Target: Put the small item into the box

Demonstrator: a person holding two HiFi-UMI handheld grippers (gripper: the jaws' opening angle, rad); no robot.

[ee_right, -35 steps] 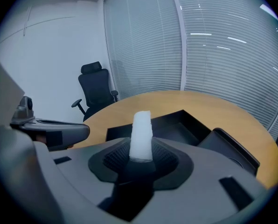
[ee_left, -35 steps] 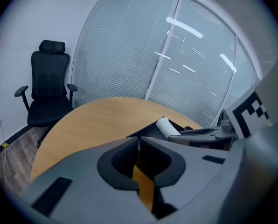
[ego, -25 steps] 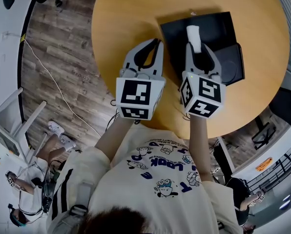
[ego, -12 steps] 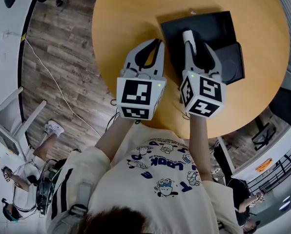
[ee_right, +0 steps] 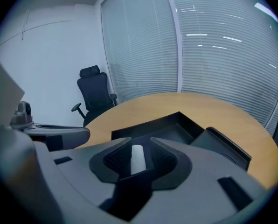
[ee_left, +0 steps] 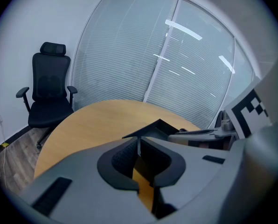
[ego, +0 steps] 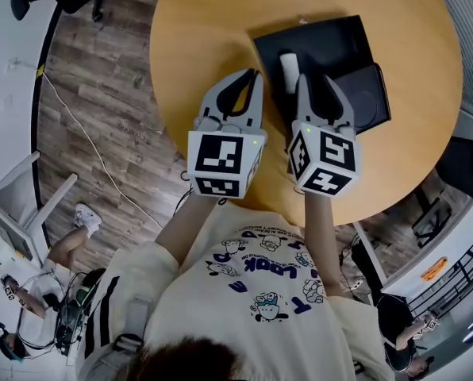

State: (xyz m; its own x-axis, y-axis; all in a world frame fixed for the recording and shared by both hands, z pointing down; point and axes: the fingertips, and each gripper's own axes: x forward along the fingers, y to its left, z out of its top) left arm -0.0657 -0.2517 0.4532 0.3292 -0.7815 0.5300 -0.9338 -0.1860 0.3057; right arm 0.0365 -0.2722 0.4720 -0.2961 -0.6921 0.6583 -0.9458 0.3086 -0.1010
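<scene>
The small white cylinder (ego: 288, 71) lies inside the open black rectangular box (ego: 316, 30) on the round wooden desk (ego: 213, 22). The right gripper (ego: 313, 80) hovers over the box, open. Its jaws have just been closing, and the cylinder shows in the gap between them, unpressed. The left gripper (ego: 257, 75) is closed and empty, beside the box.

On the table (ego: 197, 38), the box (ego: 336, 42) sits upper right of centre, its lid (ego: 365, 94) at its right; the small item (ego: 289, 70) lies inside, lower left.
</scene>
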